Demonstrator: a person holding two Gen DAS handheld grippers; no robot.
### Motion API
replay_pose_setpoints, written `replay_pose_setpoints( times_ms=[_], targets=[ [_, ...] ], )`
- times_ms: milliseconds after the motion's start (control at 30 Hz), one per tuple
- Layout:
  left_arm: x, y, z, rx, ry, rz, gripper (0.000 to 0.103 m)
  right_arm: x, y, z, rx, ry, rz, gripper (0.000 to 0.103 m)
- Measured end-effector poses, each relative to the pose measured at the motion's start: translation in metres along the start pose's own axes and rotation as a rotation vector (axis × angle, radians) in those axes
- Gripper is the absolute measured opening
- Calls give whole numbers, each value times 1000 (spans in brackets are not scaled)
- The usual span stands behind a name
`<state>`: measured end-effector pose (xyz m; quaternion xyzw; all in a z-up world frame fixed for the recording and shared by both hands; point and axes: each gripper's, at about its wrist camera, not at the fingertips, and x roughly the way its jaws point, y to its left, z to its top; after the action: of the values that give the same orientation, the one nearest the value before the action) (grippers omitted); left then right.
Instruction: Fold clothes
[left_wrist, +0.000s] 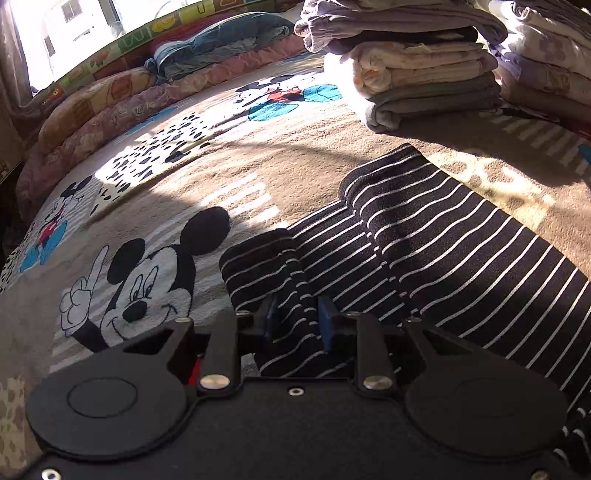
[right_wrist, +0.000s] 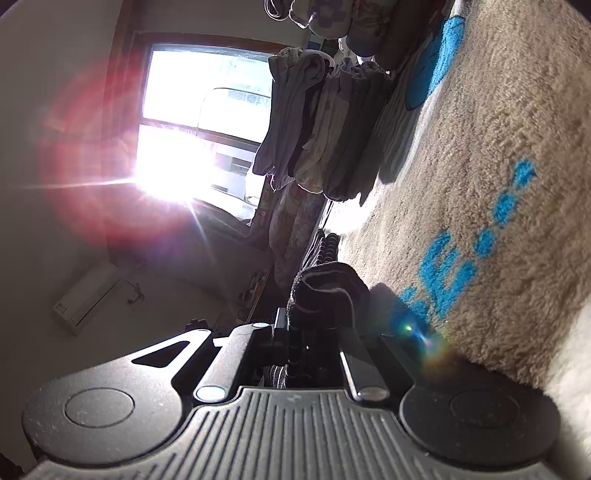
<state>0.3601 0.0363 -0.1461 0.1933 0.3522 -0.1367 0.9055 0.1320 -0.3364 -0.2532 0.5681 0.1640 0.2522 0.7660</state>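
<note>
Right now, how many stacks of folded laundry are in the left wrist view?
2: one stack ahead, beyond the striped garment; another at the right edge, partly cropped.

black white-striped garment (left_wrist: 424, 236), partly folded, on blanket (left_wrist: 277, 162)

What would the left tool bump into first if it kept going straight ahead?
Probably the striped cloth it already pinches. The left tool points along it; past that lies the blanket, though depth is unclear.

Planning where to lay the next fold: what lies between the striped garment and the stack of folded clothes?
Only bare cartoon-print blanket, partly sunlit, separates the striped garment from the stack of folded clothes. The left wrist view shows it.
</note>
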Motion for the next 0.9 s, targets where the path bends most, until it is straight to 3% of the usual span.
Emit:
replay_pose_setpoints(
  times_ms=[33, 167, 333, 400, 567, 667, 733, 833, 900],
  targets=[
    [-1, 3, 2, -37, -6, 3, 7, 0, 0, 0, 0, 0, 1, 9],
    [-7, 16, 14, -218, -28, -6, 6, 0, -1, 0, 0, 1, 6, 10],
    [6, 11, 9, -253, 11, -70, 8, 1, -1, 2, 0, 5, 5, 10],
    [-12, 21, 8, -307, -30, -107, 25, 2, -1, 2, 0, 6, 4, 10],
    [-83, 38, -24, -390, -144, -99, 27, 2, -1, 3, -5, 10, 2, 10],
    [-112, 33, -57, -406, -150, -72, 26, 2, 0, 3, -13, 14, -6, 10],
    [-120, 21, -73, -426, -151, -115, 22, 3, 1, 3, -18, 19, -20, 10],
    [-100, -11, -82, -330, -75, -125, 20, 4, 3, 2, -24, 26, -41, 10],
    [-94, -32, -85, -229, -64, -82, 20, 5, 4, 2, -29, 30, -55, 9]
  ],
)
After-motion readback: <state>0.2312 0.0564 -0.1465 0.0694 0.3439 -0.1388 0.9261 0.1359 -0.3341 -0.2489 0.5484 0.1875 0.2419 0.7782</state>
